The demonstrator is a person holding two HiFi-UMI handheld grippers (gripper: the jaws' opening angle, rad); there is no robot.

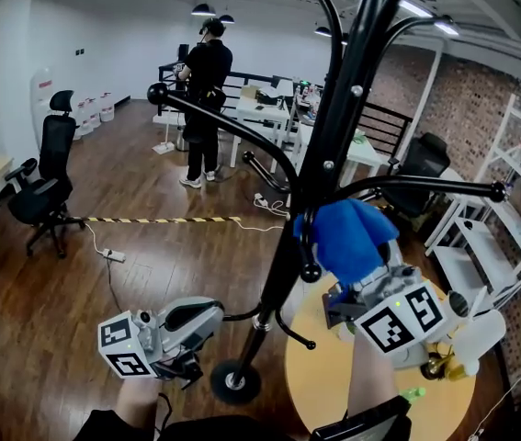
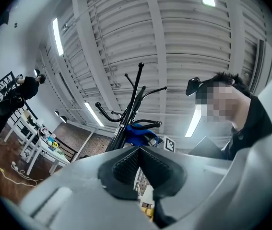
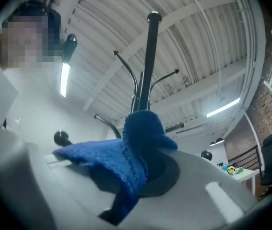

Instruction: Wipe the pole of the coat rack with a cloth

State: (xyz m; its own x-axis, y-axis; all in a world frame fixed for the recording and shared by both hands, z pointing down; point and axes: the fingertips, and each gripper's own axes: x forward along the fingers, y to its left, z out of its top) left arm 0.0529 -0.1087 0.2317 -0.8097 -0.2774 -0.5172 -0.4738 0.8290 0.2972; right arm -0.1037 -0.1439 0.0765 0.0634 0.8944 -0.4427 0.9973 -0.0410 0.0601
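The black coat rack pole [image 1: 320, 168] rises from its round base [image 1: 235, 381] on the wood floor, with curved hooks branching off it. My right gripper [image 1: 350, 281] is shut on a blue cloth [image 1: 347, 235]. It holds the cloth up just right of the pole at mid height, below a hook arm; whether they touch I cannot tell. In the right gripper view the cloth [image 3: 128, 150] drapes over the right gripper [image 3: 143, 169] with the pole [image 3: 148, 66] behind it. My left gripper [image 1: 186, 338] hangs low, left of the pole. It is shut and holds nothing [image 2: 138, 153].
A round yellow table [image 1: 370, 379] with a white object [image 1: 479, 334] sits at lower right. White shelving [image 1: 508, 200] stands at the right. Also in view are an office chair [image 1: 44, 177] at the left, a person [image 1: 205, 99] by the far desks, and striped tape [image 1: 164, 219] and a cable on the floor.
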